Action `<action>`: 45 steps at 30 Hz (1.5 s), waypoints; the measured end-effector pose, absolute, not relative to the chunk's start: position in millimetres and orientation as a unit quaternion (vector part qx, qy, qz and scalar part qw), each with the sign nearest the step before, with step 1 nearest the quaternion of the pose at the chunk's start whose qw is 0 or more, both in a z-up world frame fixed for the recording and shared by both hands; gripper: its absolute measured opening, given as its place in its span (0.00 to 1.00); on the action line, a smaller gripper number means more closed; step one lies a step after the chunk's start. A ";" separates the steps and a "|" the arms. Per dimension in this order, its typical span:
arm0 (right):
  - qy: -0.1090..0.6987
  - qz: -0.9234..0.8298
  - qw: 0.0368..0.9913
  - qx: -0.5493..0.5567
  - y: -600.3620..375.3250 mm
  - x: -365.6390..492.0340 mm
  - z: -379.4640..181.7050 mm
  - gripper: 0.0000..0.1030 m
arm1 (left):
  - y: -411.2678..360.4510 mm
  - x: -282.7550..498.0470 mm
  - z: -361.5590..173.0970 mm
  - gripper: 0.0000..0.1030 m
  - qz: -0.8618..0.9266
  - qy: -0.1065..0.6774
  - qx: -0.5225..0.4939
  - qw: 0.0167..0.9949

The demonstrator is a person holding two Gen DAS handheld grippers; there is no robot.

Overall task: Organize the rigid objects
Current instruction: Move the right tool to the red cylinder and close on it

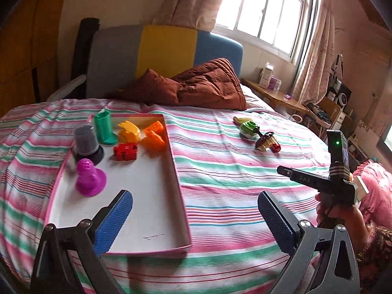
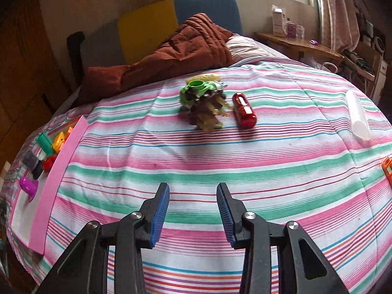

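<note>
Left gripper (image 1: 196, 210): jaws spread wide, nothing between them, low in its frame above the tray's near end.
Right gripper (image 2: 193, 196): jaws parted, empty, bottom centre over bare bedspread.
Tray (image 1: 182, 196): pink-rimmed, left of frame, holding coloured plastic pieces.
Loose toys: red capsule (image 2: 244, 110) just beside a brown-and-green cluster (image 2: 203, 105), upper centre.
Surface: striped bedspread (image 2: 220, 152).
Room: rust quilt (image 1: 208, 83), window (image 1: 262, 7) upper right.
Writing: "DAS" on the right gripper's arm.

tray (image 1: 182, 210): lying on bed (image 1: 245, 171), left | toys (image 1: 127, 137): being kept in tray's far end | loose pile (image 2: 203, 105): lying right of tray, quilt (image 1: 208, 83) behind
</note>
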State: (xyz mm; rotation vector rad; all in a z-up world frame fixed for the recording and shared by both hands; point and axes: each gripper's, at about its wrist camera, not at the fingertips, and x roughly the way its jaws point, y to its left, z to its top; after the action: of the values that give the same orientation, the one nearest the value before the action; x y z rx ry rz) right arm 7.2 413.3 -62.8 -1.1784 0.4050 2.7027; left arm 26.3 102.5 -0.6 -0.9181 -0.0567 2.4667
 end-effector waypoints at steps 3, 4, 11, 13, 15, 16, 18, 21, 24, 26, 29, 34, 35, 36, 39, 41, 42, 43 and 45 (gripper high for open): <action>0.142 0.906 0.094 -0.387 430.2 2.2 -58.2 0.39 | 111.8 28.0 -0.7 1.00 0.905 -0.012 -0.339 0.258; 0.143 0.907 0.098 -0.384 434.6 -2.7 -54.3 0.39 | 114.4 28.8 -0.3 1.00 0.905 -0.007 -0.338 0.260; 0.180 0.911 0.121 -0.351 466.0 -66.6 -17.3 0.39 | 121.4 28.8 3.9 1.00 0.905 0.005 -0.339 0.257; 0.186 0.907 0.130 -0.354 470.2 -83.9 -16.3 0.39 | 120.1 28.8 5.2 1.00 0.906 0.007 -0.337 0.254; 0.182 0.902 0.136 -0.366 471.7 -96.8 -19.8 0.39 | 119.3 28.1 5.2 1.00 0.907 0.008 -0.338 0.250; 0.176 0.900 0.142 -0.372 471.8 -100.7 -22.7 0.39 | 118.5 27.4 5.3 1.00 0.907 0.007 -0.339 0.248; 0.169 0.896 0.146 -0.383 471.4 -100.9 -28.8 0.39 | 117.0 26.2 4.6 1.00 0.908 0.004 -0.340 0.246; 0.175 0.897 0.135 -0.384 471.8 -84.3 -38.5 0.39 | 118.1 23.8 2.9 1.00 0.907 0.001 -0.343 0.245; 0.179 0.898 0.129 -0.381 472.9 -62.4 -43.1 0.40 | 123.8 23.0 0.4 1.00 0.904 0.003 -0.347 0.249; 0.180 0.894 0.129 -0.390 475.5 -49.7 -48.5 0.40 | 128.2 24.3 -0.4 1.00 0.902 0.005 -0.348 0.255; 0.188 0.891 0.114 -0.397 479.5 -31.0 -57.0 0.40 | 133.7 28.0 -0.5 1.00 0.901 0.011 -0.346 0.262; 0.201 0.909 0.124 -0.343 496.8 -11.1 -44.1 0.40 | 140.1 28.5 -1.9 1.00 0.898 0.016 -0.350 0.266; 0.207 0.910 0.129 -0.336 502.3 -12.8 -41.1 0.40 | 141.0 28.2 -2.3 1.00 0.898 0.016 -0.351 0.265; 0.213 0.908 0.133 -0.336 507.6 -17.5 -39.4 0.40 | 141.6 28.2 -2.6 1.00 0.898 0.017 -0.352 0.265; 0.222 0.902 0.133 -0.346 519.0 -39.0 -37.9 0.40 | 143.3 28.7 -2.3 1.00 0.898 0.019 -0.351 0.264; 0.217 0.896 0.125 -0.368 521.6 -59.8 -41.5 0.40 | 143.8 28.6 -1.8 1.00 0.899 0.022 -0.350 0.262; 0.211 0.893 0.120 -0.378 521.7 -69.7 -44.2 0.40 | 144.0 28.5 -1.7 1.00 0.899 0.023 -0.351 0.262; 0.203 0.892 0.114 -0.388 520.8 -79.5 -46.9 0.39 | 144.2 28.5 -1.6 1.00 0.899 0.025 -0.351 0.260; 0.181 0.891 0.105 -0.402 517.8 -96.2 -50.6 0.37 | 144.0 27.8 -1.3 1.00 0.900 0.028 -0.351 0.258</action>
State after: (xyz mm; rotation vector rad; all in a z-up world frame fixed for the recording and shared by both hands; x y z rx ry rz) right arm -96.2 517.8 -50.6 -1.1856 0.5335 2.6269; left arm 27.8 144.0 -1.3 -0.9515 0.0746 2.4405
